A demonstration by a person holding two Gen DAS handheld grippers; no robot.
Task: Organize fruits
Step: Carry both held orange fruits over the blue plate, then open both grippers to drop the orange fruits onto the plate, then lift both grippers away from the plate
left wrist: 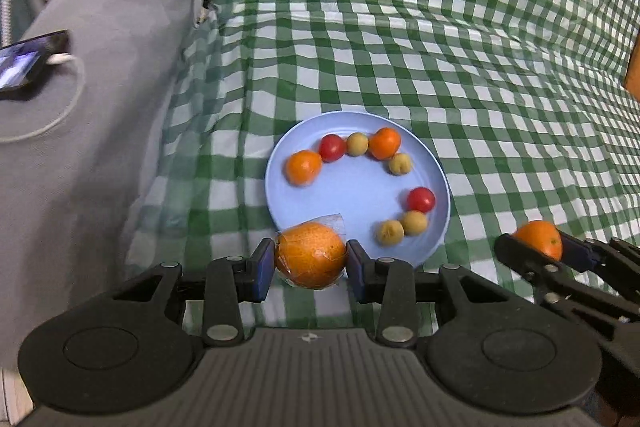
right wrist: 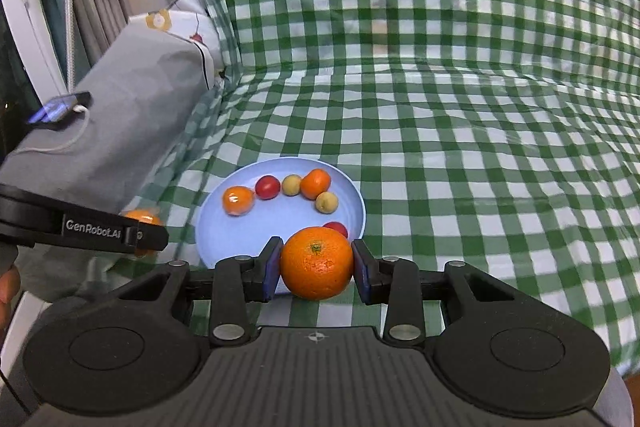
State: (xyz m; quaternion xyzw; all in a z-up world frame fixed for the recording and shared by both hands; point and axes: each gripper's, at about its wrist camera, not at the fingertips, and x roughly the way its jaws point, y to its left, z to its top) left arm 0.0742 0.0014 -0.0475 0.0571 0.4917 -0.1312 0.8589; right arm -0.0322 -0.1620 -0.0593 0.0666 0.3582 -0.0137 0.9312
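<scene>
Clenched in the left tool [left wrist: 311, 263], a wrapped orange [left wrist: 311, 255] is held at the near rim of the blue plate [left wrist: 438, 171]; slippage on the film could be caused by a loose squeeze. From the right wrist, a bare orange [right wrist: 316, 262] is seen gripped by the right tool [right wrist: 316, 267] above the checked cloth [right wrist: 480, 147] beside that plate, where fruits already placed could be knocked by a hurried drop.

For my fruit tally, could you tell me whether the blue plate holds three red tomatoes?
No, the left wrist view shows only two red tomatoes on the blue plate, among oranges and small yellow fruits.
</scene>
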